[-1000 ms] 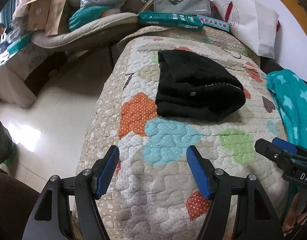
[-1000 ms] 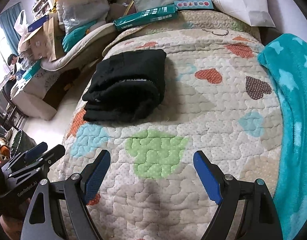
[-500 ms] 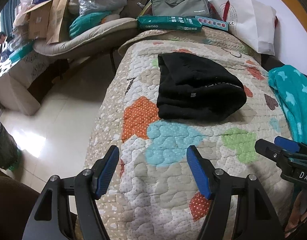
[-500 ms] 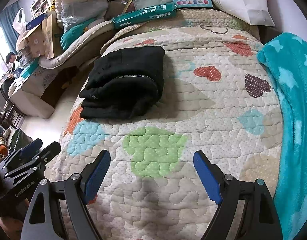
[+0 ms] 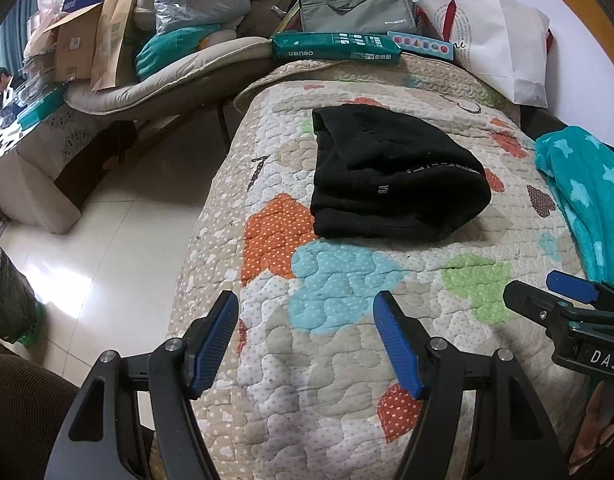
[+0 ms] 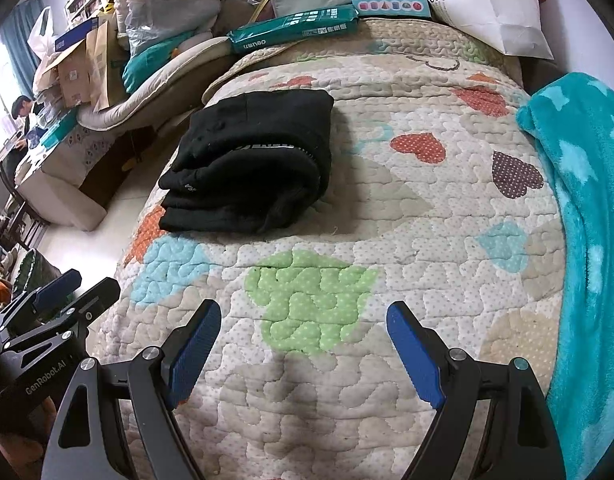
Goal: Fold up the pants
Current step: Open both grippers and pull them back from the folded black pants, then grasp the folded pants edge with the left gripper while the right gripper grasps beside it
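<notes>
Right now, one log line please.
folded black fabric pants: resting on heart-patterned quilt | left gripper: open, empty | right gripper: open, empty

The pants [image 5: 391, 184] are black, with small white letters. The quilt [image 5: 347, 360] under them is beige with white dots and has hearts in orange, light blue, green, red and brown. The blanket [image 6: 587, 208] is turquoise with pale stars. Both grippers have black frames; the pads [image 6: 415, 356] are blue.
</notes>
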The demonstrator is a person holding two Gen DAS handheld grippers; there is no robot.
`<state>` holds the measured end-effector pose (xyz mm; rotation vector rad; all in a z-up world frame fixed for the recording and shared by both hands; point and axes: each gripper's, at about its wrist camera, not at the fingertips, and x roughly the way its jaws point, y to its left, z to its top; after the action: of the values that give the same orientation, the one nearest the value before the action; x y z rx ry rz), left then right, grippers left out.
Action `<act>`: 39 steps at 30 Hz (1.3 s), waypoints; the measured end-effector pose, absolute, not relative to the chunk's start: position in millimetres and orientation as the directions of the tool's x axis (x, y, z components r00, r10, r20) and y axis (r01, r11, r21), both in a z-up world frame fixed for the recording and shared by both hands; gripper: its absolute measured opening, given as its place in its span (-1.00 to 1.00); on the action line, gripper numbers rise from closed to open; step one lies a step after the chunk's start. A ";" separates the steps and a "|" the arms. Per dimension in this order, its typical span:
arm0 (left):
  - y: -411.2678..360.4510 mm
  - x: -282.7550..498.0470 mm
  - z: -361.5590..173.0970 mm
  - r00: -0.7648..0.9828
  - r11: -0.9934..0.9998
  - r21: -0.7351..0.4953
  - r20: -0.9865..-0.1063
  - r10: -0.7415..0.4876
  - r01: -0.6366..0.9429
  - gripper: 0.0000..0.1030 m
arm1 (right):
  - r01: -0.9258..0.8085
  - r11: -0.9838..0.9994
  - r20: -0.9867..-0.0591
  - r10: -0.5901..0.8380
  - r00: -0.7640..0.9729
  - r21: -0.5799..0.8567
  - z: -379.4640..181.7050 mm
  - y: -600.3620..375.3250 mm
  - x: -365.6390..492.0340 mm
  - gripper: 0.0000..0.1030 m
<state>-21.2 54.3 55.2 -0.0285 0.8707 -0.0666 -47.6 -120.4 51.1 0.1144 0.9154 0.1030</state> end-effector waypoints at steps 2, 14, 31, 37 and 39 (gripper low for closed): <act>54.1 -21.3 55.2 0.642 0.998 -0.053 -0.763 -0.070 0.046 0.35 | -0.040 0.989 -0.783 0.138 0.606 0.143 51.3 -120.4 -47.8 0.72; 64.3 -10.2 51.8 0.602 0.994 -0.104 -0.792 -0.097 0.023 0.35 | -0.032 0.987 -0.785 0.146 0.602 0.158 52.1 -124.5 -46.0 0.72; 88.1 152.2 53.7 0.489 0.841 -0.537 -0.751 -0.443 -0.062 0.35 | 0.029 0.911 -0.739 0.315 0.596 0.412 96.8 -170.1 80.2 0.73; 69.6 192.6 27.0 0.423 0.846 -0.533 -0.765 -0.485 0.004 0.35 | 0.026 0.881 -0.763 0.395 0.512 0.473 60.2 -162.3 144.0 0.73; 63.9 200.4 17.5 0.396 0.835 -0.549 -0.762 -0.512 0.023 0.37 | 0.019 0.873 -0.768 0.417 0.486 0.487 48.0 -158.3 159.3 0.73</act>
<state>200.4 63.9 17.5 -0.4999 1.1221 -0.3576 159.3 -158.3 48.0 0.4697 1.0436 0.2532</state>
